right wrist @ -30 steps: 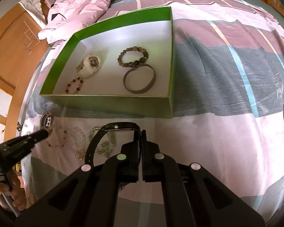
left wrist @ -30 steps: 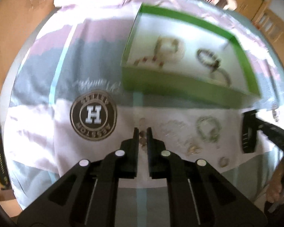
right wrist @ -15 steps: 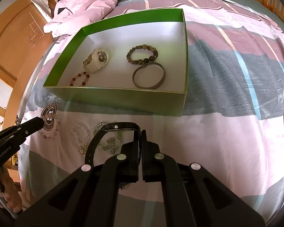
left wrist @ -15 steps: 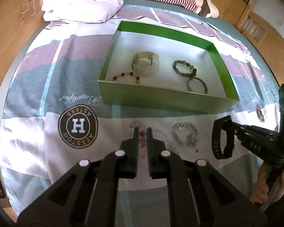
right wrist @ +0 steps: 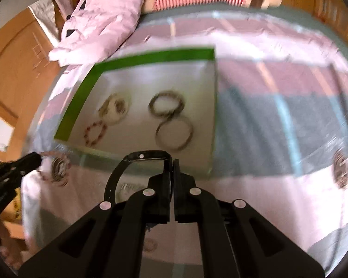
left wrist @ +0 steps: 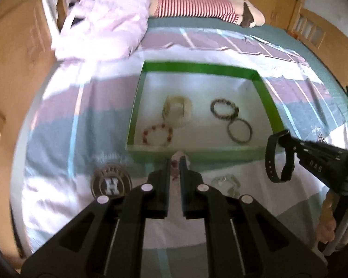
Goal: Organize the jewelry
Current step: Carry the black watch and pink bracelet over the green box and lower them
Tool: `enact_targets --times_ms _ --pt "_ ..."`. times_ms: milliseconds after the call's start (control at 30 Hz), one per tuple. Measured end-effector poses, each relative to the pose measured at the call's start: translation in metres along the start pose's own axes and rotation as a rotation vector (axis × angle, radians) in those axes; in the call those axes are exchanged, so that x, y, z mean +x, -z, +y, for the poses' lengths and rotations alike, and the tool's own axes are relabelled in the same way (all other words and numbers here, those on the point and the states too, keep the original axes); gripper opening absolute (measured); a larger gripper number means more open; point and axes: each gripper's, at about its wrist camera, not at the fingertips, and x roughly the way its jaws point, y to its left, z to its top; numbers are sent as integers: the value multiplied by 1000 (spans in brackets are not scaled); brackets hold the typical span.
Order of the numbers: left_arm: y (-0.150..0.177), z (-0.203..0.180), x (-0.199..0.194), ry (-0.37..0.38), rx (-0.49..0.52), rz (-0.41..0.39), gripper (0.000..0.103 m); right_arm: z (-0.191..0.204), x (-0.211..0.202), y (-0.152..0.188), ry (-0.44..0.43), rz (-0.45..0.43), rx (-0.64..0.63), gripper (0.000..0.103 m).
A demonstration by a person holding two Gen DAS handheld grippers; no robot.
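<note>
Bedspread (left wrist: pixel 58 120) under green box (left wrist: pixel 197 67); left gripper (left wrist: pixel 174 162) pinches pink beaded bracelet (left wrist: pixel 174 163), right gripper (right wrist: pixel 170 163) pinches black watch band (right wrist: pixel 118 176); wooden cabinets (left wrist: pixel 16 46) surround.

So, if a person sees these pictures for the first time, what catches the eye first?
Probably the green box in the middle of the bed, with four bracelets lying inside on its white floor. Next, the black watch strap pinched in the right hand-held gripper just before the box, and the left hand-held gripper closed on a pale beaded bracelet.
</note>
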Motion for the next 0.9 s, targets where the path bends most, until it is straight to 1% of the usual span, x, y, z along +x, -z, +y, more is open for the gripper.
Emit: enact_targets --times_ms 33,100,167,233,267,300,333,367,400,433,467,533,600,733,867,900 --pt "-7 -4 -1 9 4 -6 7 3 -3 -5 8 -15 -13 2" --pt "-20 -14 -1 24 22 -23 7 7 -3 -19 -2 -13 -14 2" --pt "-32 -25 6 -8 48 -29 7 9 3 -37 -2 -4 -5 2" --pt "-43 -35 20 7 62 -8 7 9 16 -52 40 -4 -12 2" --pt "-47 -39 27 21 64 2 7 7 24 -57 46 4 -6 2" --pt "-52 -43 36 26 70 11 7 2 36 -62 41 30 10 2" --pt "-56 -47 46 20 75 18 7 -2 44 -64 34 49 27 2" --pt "-57 -48 53 20 76 22 7 -9 53 -67 27 73 52 2" --pt "-59 -49 64 43 69 27 7 -12 57 -68 27 82 62 2" --pt "-60 -49 74 85 52 29 7 -15 65 -70 37 92 68 2" --pt "-59 -48 84 110 40 36 7 -16 71 -72 53 96 60 2" --pt "-57 -47 106 97 21 66 7 -15 82 -75 86 104 37 2" --pt "-55 -46 120 119 14 91 7 -15 87 -76 89 102 32 2" --pt "-54 -45 125 71 38 84 8 -6 95 -78 122 105 -16 2" --pt "-55 -36 138 12 20 122 8 3 101 -76 171 94 -71 2" --pt "-55 -34 141 -4 16 131 11 5 102 -75 184 93 -86 2"
